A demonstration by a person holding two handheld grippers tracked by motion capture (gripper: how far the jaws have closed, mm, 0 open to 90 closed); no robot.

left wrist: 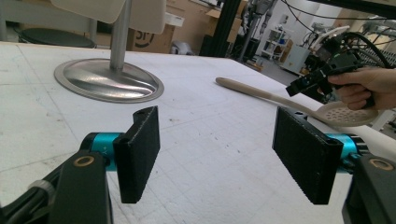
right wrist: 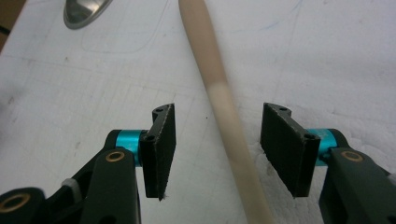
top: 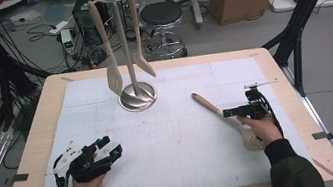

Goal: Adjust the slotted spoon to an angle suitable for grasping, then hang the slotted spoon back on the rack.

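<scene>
The right gripper (right wrist: 217, 151) hangs with jaws wide astride the spoon (right wrist: 219, 107) handle, pads clear; the left gripper (left wrist: 224, 156) rests wide, empty.

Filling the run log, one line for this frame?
right tool: open, straddling spoon handle | left tool: open, idle | stand: two utensils hung
</scene>
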